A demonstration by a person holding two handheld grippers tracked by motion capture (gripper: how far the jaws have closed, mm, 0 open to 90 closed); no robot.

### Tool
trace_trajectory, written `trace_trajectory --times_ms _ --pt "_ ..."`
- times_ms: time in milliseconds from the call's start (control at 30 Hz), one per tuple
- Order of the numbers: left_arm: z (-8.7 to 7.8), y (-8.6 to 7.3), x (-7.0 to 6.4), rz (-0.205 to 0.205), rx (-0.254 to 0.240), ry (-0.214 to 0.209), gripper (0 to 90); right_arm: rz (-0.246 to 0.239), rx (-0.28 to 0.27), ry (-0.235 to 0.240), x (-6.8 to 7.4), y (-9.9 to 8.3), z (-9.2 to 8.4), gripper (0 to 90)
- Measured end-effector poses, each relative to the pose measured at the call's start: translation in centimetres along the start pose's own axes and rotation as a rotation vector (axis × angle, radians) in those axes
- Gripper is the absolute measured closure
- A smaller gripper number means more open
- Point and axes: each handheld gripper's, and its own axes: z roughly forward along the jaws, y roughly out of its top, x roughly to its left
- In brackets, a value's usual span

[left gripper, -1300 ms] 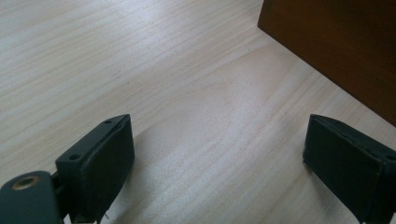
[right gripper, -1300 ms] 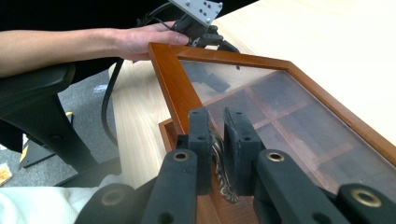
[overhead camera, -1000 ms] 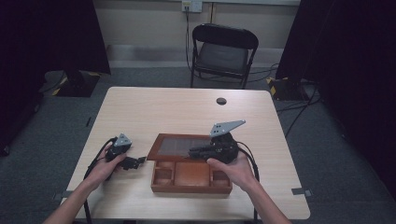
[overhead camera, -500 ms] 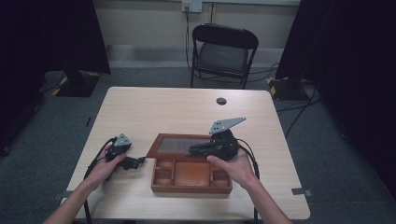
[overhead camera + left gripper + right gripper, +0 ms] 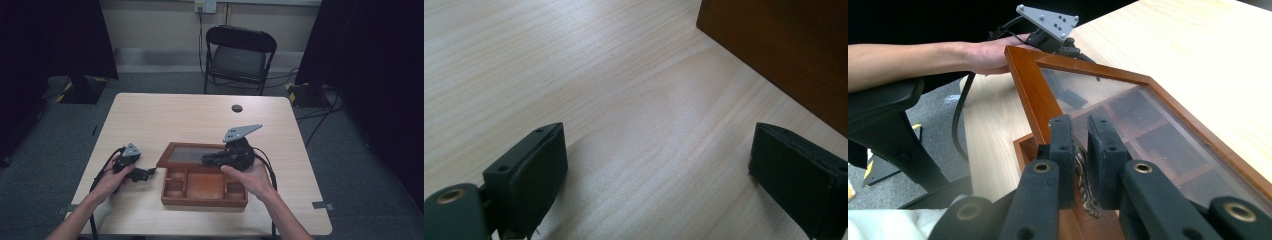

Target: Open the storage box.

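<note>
A brown wooden box [image 5: 204, 199] with several compartments sits at the table's front middle. Its glass-paned lid [image 5: 186, 154] is tilted up off the box. My right gripper [image 5: 209, 160] is shut on the ornate metal clasp [image 5: 1082, 172] at the lid's front edge, and the lid frame [image 5: 1030, 92] runs away from the jaws. My left gripper [image 5: 146, 173] rests on the table just left of the box, open. In the left gripper view, the left gripper [image 5: 656, 150] stands wide with bare table between the jaws, and the box wall [image 5: 784, 45] is at the upper right.
A small black round disc [image 5: 236, 108] lies on the far part of the table [image 5: 185, 120]. A black folding chair [image 5: 238, 55] stands behind the table. Cables trail from both grippers over the front edge.
The lid's left corner has swung slightly outward and up with the right gripper on the clasp. The left hand and its gripper have stayed put.
</note>
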Motion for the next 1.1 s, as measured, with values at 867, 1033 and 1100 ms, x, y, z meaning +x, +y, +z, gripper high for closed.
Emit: trace_trajectory --times_ms 867,1033,1100 --pt "0.0 0.0 0.1 0.009 0.005 0.002 7.8 0.02 -0.027 -0.013 -0.9 1.3 -0.5 82.6" --pt "0.0 0.0 0.1 0.009 0.005 0.003 7.8 0.022 -0.028 -0.017 -0.9 1.5 -0.6 82.6" --pt "0.0 0.0 0.0 0.004 0.004 0.001 7.8 0.023 -0.029 -0.018 -1.0 1.5 -0.6 82.6"
